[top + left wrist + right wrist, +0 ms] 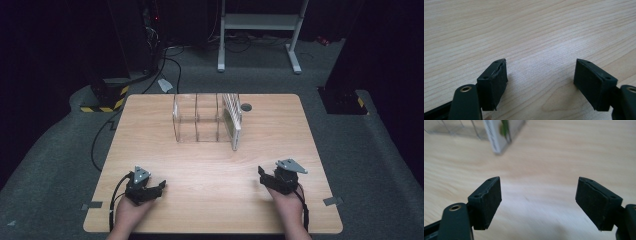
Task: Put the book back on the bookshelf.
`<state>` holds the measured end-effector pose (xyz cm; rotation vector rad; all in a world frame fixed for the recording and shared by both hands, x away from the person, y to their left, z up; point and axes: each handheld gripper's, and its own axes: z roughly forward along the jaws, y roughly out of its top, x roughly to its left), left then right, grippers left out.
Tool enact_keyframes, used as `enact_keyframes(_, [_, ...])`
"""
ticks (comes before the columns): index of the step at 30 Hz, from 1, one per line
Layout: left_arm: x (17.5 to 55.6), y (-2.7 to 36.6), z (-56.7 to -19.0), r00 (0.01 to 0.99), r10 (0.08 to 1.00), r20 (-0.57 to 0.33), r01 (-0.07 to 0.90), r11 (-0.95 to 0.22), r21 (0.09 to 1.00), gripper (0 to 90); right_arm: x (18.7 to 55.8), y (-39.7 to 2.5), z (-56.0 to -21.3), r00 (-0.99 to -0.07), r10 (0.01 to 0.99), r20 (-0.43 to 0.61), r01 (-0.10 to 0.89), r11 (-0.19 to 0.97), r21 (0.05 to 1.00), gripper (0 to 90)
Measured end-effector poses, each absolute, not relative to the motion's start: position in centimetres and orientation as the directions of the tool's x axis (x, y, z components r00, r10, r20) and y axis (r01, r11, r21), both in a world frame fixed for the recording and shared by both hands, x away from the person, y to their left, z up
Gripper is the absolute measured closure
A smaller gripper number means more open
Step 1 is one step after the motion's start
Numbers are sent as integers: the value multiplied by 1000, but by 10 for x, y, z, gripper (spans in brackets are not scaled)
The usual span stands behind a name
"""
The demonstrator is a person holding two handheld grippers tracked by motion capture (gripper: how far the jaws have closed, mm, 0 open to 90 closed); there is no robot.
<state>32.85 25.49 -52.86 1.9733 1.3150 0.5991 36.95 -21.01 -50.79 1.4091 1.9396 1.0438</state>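
Pale wooden tabletop point(210, 170) with clear acrylic divided rack point(200, 117), far centre, white slatted panel point(233, 120) against its right end.
High view: left gripper point(161, 186) and right gripper point(260, 172) near front edge, well apart. Left gripper view point(540, 72): jaws wide over bare wood. Right gripper view point(537, 191): jaws wide, empty; rack blurred beyond.

Table point(210, 170) pale matt wood; rack point(197, 117) clear glossy plastic.
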Motion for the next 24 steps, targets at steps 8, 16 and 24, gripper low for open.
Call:
enact_keyframes(8, [328, 255, -529, 383, 924, 5, 610, -257, 750, 268, 364, -243, -524, -316, 949, -1, 664, 222, 714, 153])
enact_keyframes(16, [329, 255, -529, 384, 923, 6, 609, -258, 750, 266, 366, -240, -524, -288, 958, -14, 672, 213, 709, 136])
enact_keyframes(24, [329, 255, -529, 382, 924, 6, 609, -257, 750, 266, 366, -240, -524, -284, 959, -14, 673, 210, 709, 139])
